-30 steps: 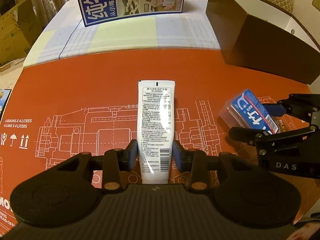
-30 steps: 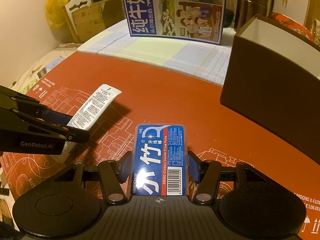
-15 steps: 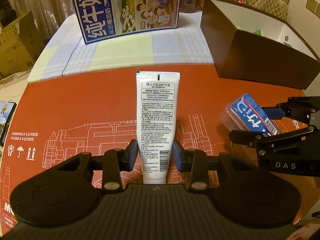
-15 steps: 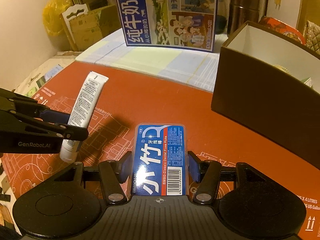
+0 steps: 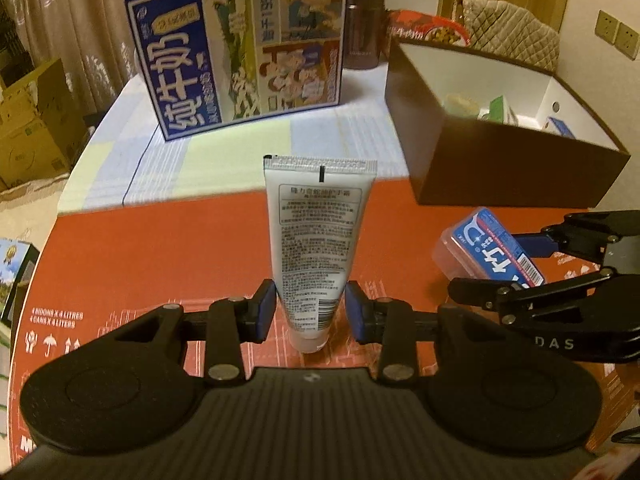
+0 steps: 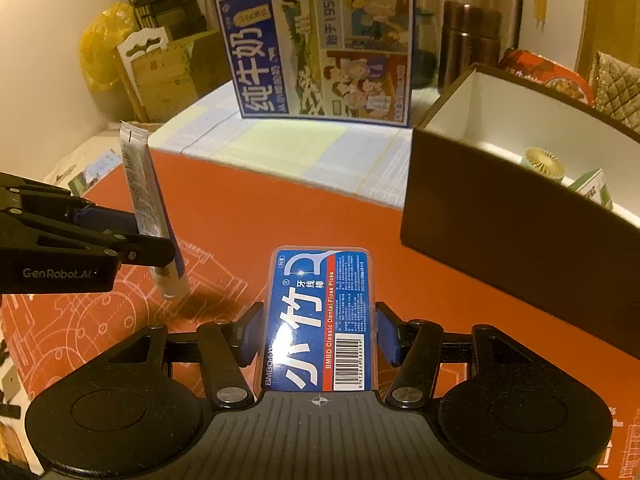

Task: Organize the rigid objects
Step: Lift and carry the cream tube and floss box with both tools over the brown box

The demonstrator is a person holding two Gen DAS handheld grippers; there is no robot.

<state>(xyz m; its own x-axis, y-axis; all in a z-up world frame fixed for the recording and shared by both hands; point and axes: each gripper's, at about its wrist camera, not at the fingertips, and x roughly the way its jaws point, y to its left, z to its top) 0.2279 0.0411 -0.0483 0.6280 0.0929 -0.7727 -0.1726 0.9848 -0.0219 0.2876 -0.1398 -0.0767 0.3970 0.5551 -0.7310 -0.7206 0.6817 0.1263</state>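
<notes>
My left gripper (image 5: 310,308) is shut on a white tube (image 5: 316,240), cap end toward the camera and crimped end up, held clear of the orange mat (image 5: 160,248). In the right wrist view the same white tube (image 6: 140,184) hangs at the left in the left gripper (image 6: 160,240). My right gripper (image 6: 316,334) is shut on a blue floss-pick box (image 6: 320,316), also lifted off the mat. That floss-pick box (image 5: 492,244) and the right gripper (image 5: 504,264) show at the right in the left wrist view. A brown open box (image 6: 500,216) stands ahead on the right.
Inside the brown box (image 5: 500,168) lie a round item and small cartons. A large blue milk carton (image 5: 240,60) stands upright at the back on a checked cloth. A brown flask (image 6: 468,40) and a red bowl (image 6: 548,76) sit behind. Cardboard boxes (image 5: 28,120) stand off left.
Both grippers have risen with their objects. The tube and the floss-pick box have come off the mat. The brown box's inside has come into view.
</notes>
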